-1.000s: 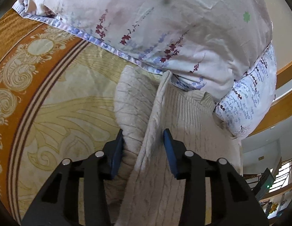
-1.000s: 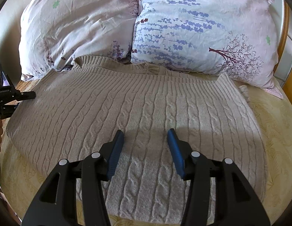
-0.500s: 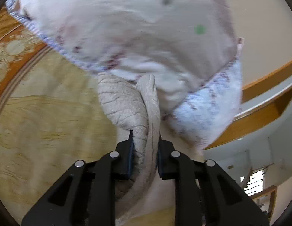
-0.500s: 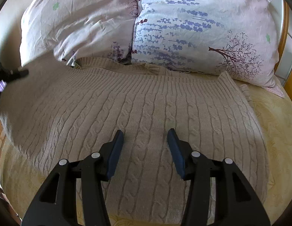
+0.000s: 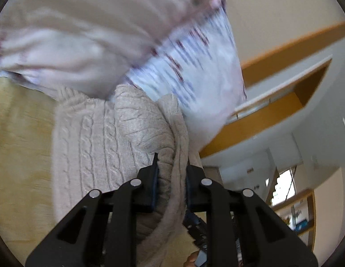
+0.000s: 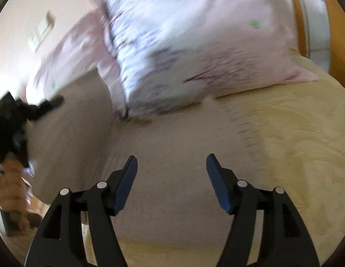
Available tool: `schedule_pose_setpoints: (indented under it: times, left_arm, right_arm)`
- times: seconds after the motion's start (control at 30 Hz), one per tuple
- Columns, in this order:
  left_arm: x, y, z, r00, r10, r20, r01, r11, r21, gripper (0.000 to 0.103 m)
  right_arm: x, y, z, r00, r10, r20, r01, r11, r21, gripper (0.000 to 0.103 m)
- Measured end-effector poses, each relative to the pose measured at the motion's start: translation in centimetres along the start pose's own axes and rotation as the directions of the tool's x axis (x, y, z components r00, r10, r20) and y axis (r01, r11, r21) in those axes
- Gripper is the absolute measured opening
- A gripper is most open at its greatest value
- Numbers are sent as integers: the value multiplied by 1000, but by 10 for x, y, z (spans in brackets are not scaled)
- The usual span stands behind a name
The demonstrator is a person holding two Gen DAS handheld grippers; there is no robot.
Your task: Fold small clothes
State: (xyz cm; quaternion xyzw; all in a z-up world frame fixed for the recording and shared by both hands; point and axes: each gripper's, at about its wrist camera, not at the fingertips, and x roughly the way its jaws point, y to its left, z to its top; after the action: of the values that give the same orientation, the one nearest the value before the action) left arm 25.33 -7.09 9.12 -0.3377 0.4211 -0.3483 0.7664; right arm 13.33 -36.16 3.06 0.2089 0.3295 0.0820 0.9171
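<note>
through the left wrist camera, the left gripper (image 5: 171, 166) is clenched on a bunched edge of the beige cable-knit sweater (image 5: 101, 138), the knit pinched between its blue pads and lifted into a rounded hump. the rest of that side droops back down onto the yellow bedspread (image 5: 19, 133). behind the hump sit the floral pillows (image 5: 185, 66), smeared by motion, with a wooden headboard rail (image 5: 290, 42) past them. i'd say the fold is in hand: one side of the sweater is picked up, ready to be carried across the body. a bit of a hand shows at the bottom edge, mostly cut off.

through the right wrist camera, the right gripper (image 6: 171, 178) is released, its jaws wide apart and holding nothing, hovering just above the flat part of the sweater (image 6: 172, 151) that lies on the bedspread (image 6: 294, 133) in front of the pillows (image 6: 194, 44). the left gripper (image 6: 21, 113) shows at the far left as a dark blur with the raised flap of knit beside it. the next move likely calls for laying that flap over squarely while the right gripper pins or smooths the middle. this whole view is blurred; the knit pattern and the sweater's near edge can't be made out.
</note>
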Motion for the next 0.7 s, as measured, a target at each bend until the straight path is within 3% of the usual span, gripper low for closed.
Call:
schedule_pose_setpoints:
  times: [0.17,0.3,0.37,0.43,0.47,0.53,0.6,0.67,0.7]
  left_arm:
    - [69,-12,-25,994,23,-108,-22,1000,11,18]
    - [124,-11,-50,971,63,-230,-63,998,9,23]
    - [134,-11,-57,959,36,-283,-36,999,6,29]
    - [125,-16,-57,947,-62,-316,64,998,-4,35]
    - [115,-19,-54,947,-73,-312,78,997,3,47]
    - [88,-25,-46,962,-71,-263,88,995,54,58]
    - [56,-25,-38,981,-31,-190,55,991,124,61]
    - [30,-18,-30,990,81,-113,-60,982,177,69]
    - [20,-12,-25,984,167,-68,-150,968,201,70]
  right_arm:
    - [-23,-46,3,999,14,45,-19,993,119,67]
    - [-24,-73,6,994,101,38,-107,968,226,67]
    - [-26,-79,7,988,149,27,-151,953,263,67]
    - [-23,-85,8,975,221,7,-213,927,308,67]
    - [-20,-86,9,971,241,0,-228,919,321,67]
    - [-13,-87,14,959,283,-17,-260,900,349,67]
    - [-7,-86,17,946,321,-40,-285,884,370,67]
    - [-4,-83,20,942,330,-56,-288,886,364,67]
    - [-2,-81,22,942,327,-68,-284,892,352,66]
